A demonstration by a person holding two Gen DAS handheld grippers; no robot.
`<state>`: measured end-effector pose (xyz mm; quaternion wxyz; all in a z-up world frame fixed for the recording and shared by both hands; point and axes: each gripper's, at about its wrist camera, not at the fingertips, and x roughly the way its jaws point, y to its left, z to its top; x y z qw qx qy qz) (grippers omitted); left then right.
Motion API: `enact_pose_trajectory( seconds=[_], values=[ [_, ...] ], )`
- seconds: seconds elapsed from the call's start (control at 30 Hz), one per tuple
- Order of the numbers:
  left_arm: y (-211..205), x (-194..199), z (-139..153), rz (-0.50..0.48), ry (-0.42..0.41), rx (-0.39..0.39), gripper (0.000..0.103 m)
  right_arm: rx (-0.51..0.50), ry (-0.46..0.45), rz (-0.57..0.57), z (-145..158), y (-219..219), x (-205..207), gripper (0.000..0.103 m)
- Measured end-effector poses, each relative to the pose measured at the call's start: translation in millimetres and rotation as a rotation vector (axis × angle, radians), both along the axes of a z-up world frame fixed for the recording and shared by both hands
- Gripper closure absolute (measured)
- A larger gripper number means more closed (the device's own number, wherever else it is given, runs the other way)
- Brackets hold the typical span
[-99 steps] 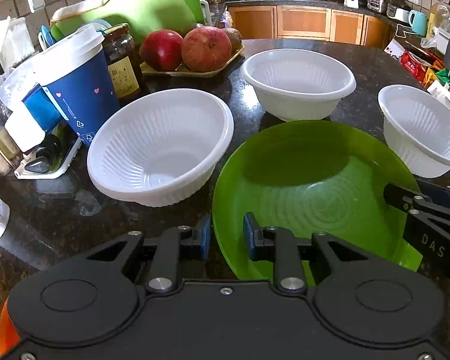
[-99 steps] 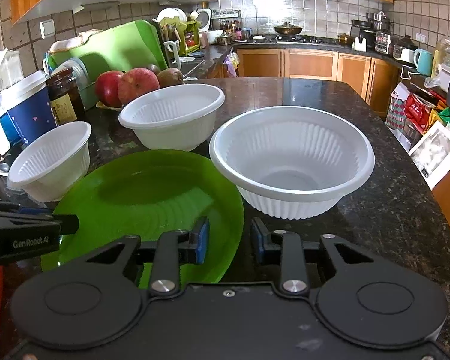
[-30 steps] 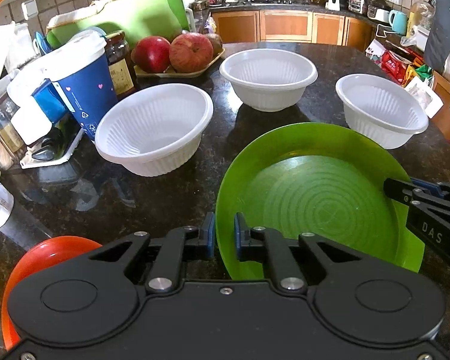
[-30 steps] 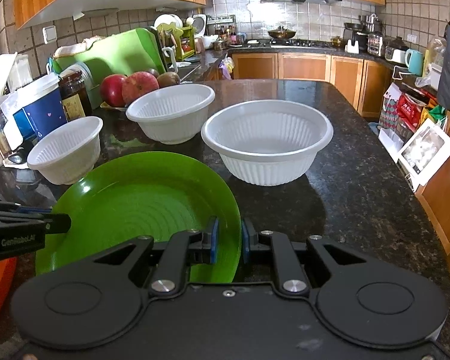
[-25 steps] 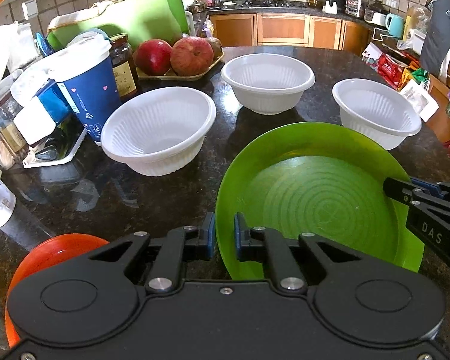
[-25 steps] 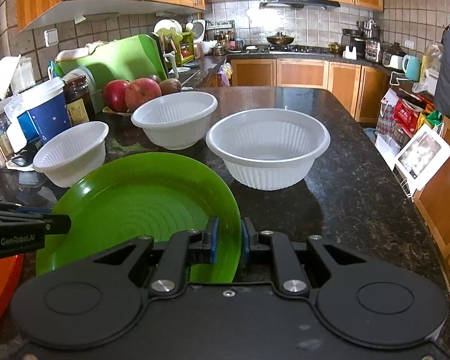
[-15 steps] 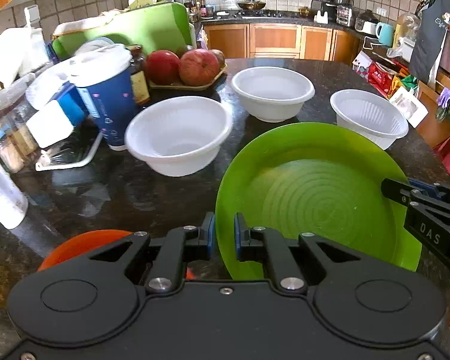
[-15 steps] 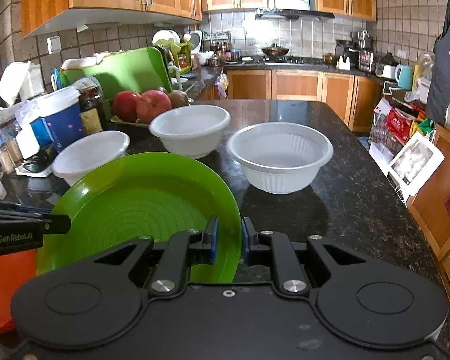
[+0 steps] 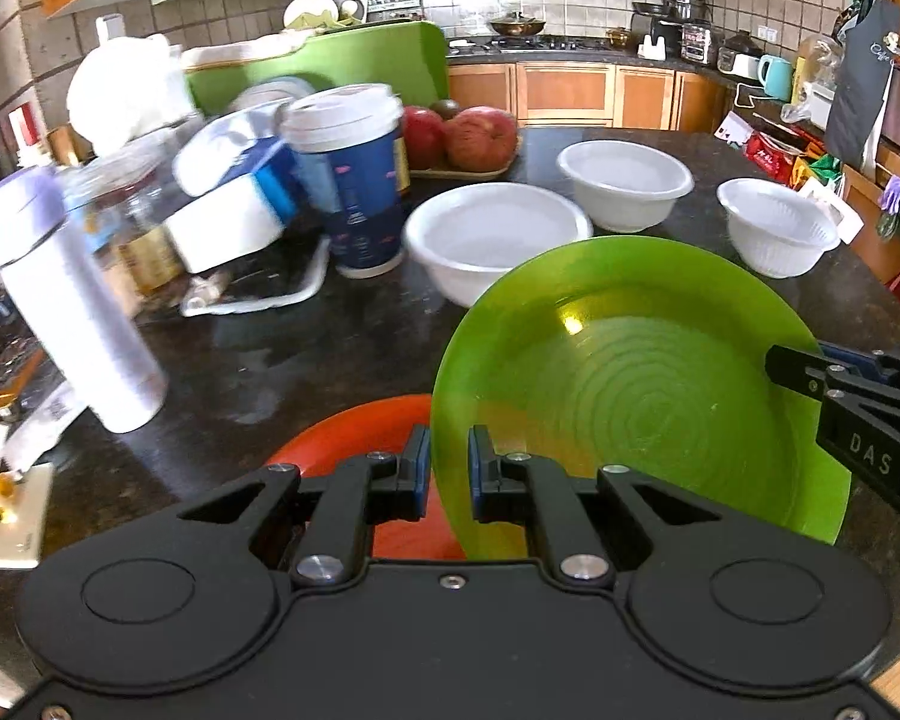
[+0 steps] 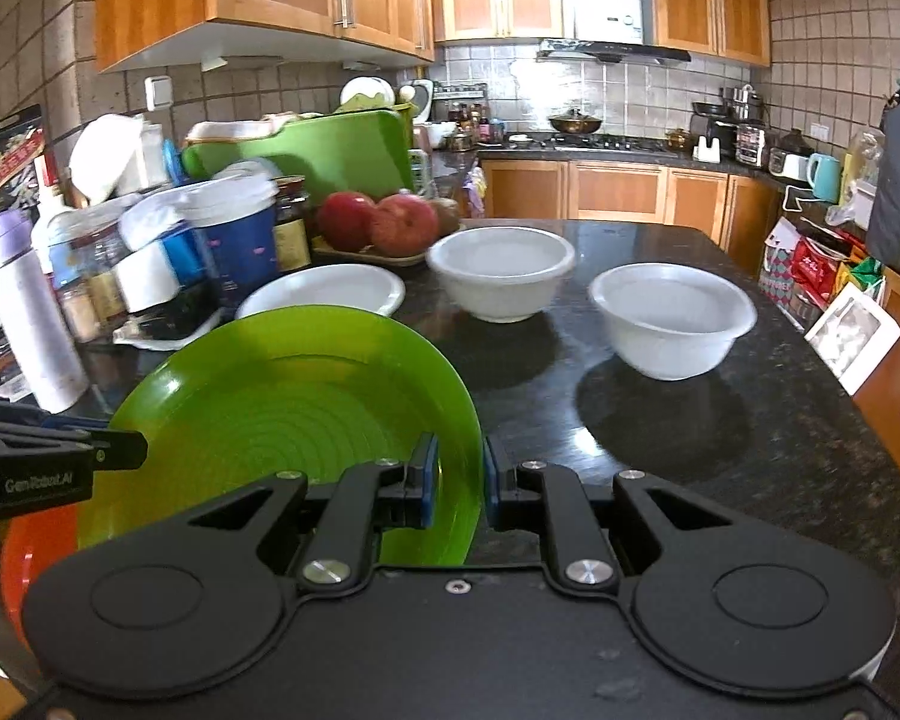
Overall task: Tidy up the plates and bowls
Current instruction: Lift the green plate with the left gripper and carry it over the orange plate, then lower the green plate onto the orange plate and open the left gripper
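Observation:
A green plate point(image 9: 636, 396) point(image 10: 294, 414) hangs above the dark counter, held on both sides. My left gripper point(image 9: 450, 468) is shut on its left rim; my right gripper point(image 10: 455, 480) is shut on its right rim. Each gripper's fingers show at the edge of the other's view. An orange plate point(image 9: 360, 444) point(image 10: 30, 546) lies on the counter under the green plate's left part. Three white bowls stand beyond: a near left one point(image 9: 498, 240) point(image 10: 324, 294), a middle one point(image 9: 624, 180) point(image 10: 501, 270) and a right one point(image 9: 777, 228) point(image 10: 672, 318).
The counter's left side is crowded: a white bottle point(image 9: 72, 312), a blue paper cup point(image 9: 354, 180), jars and packets. A tray of apples point(image 9: 468, 138) stands behind the bowls, before a green cutting board point(image 10: 306, 150). The counter's right edge point(image 10: 840, 420) drops to bags and cabinets.
Both grippers shut on the green plate's rims, lifted it and carried it back and left. The bowls look farther off and the orange plate has come under the green plate's left part.

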<state>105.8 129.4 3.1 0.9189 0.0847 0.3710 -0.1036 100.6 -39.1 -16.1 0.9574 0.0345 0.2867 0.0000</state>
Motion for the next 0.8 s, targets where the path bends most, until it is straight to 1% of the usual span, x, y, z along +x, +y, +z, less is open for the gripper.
enact_pose_trajectory(
  seconds=[0.4, 0.6, 0.8],
  values=[
    [63, -13, -8, 0.011, -0.005, 0.02, 0.087, -0.002, 0.018, 0.028, -8, 70, -14, 0.085],
    [80, -14, -12, 0.003, -0.011, 0.026, 0.087, 0.003, 0.034, 0.023, -13, 85, -17, 0.085],
    [88, -10, -18, -0.011, 0.005, 0.027, 0.087, -0.011, 0.054, 0.014, -19, 97, -9, 0.084]
  ],
)
